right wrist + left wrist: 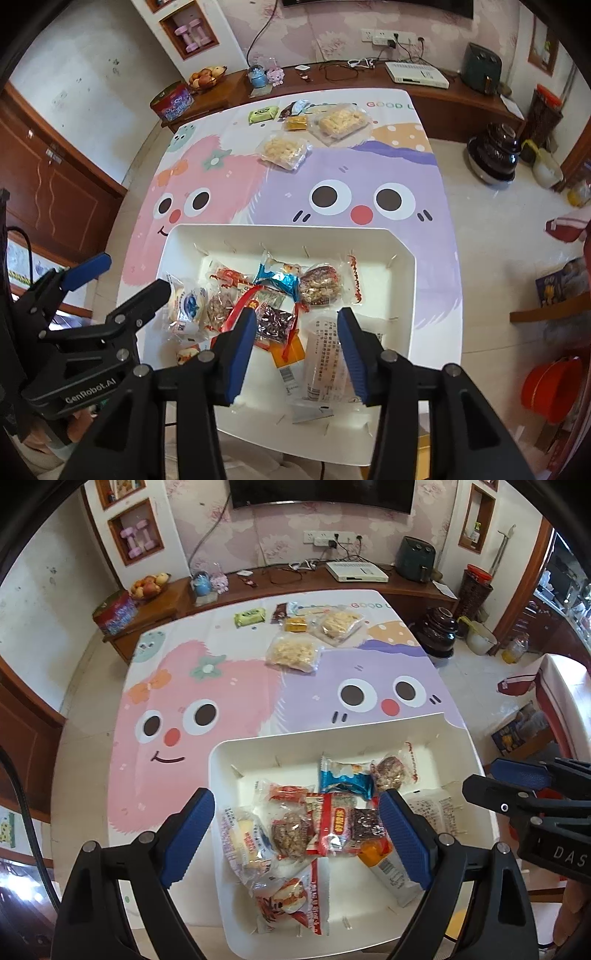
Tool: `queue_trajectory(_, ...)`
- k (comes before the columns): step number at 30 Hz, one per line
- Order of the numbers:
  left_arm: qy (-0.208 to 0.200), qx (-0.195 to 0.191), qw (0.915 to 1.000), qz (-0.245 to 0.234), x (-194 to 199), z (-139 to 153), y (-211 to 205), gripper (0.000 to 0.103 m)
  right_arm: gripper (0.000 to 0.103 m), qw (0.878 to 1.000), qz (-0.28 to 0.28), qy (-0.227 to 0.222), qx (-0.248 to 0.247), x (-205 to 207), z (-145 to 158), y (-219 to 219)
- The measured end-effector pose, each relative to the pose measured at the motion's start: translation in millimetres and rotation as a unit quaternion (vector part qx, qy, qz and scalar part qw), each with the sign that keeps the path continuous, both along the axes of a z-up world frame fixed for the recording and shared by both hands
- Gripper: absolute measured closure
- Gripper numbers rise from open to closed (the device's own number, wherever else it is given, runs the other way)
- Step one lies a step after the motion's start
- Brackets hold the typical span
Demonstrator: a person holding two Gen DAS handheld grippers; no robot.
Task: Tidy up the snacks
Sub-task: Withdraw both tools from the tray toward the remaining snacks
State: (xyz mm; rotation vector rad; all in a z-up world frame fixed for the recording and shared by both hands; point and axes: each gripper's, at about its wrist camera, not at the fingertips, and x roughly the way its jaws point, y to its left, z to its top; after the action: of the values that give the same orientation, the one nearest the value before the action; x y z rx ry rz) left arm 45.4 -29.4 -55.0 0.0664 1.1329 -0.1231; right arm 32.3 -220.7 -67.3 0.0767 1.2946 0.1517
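- Left claw (297, 836) spread wide above the near-left part of the white tray (236, 749), gripping nothing (blue pads on both sides of the snack pile).
- Right claw (297, 349) also open and not gripping, hovering over the near-right part of the tray, above a pale long packet (325, 362).
- Inside the tray, many wrapped snacks in one loose heap: a blue packet (345, 779), a round brownish cake in a clear wrap (389, 773), a red-and-white packet (334, 825), a dark brown bar (365, 823), an orange packet (373, 851).
- Tray resting on the near side of the counter (229, 686), on a cartoon cloth in pink and purple.
- Far on the counter, well apart from the tray, more snacks: two clear bags of pale pieces (295, 653), (338, 624), a green packet (250, 616), a small yellow box (295, 624) and a dark wrapper (279, 612) beside it.
- Behind the counter, a wooden sideboard with a fruit bowl (147, 587).
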Motion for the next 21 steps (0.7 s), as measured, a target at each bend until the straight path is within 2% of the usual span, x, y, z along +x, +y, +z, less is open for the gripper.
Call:
queue_trajectory(3,0.019,-0.022,0.9996,-0.003,12.3,-1.6,2.1,0.013,0.056,1.0,-0.008,0.004,0.005,5.5,0.8,-4.7)
queue_trajectory(6,0.027,-0.023,0.9994,-0.001,27.0,-2.2,4.8,0.013,0.055,1.0,-0.014,0.005,0.011,13.9,2.8,-8.7)
queue_trajectory(10,0.037,-0.024,0.999,-0.009,51.6,-1.4,8.1,0.013,0.046,1.0,-0.023,0.004,0.012,31.4,7.7,-13.7)
queue_trajectory(15,0.037,-0.007,0.9992,-0.011,95.6,4.7,12.5,0.013,0.044,0.999,-0.039,-0.002,0.006,67.1,17.6,-22.7)
queue_trajectory(21,0.019,0.019,0.9981,-0.055,155.8,10.2,3.7,0.013,0.043,0.998,-0.069,-0.005,0.007,130.9,31.5,-38.7)
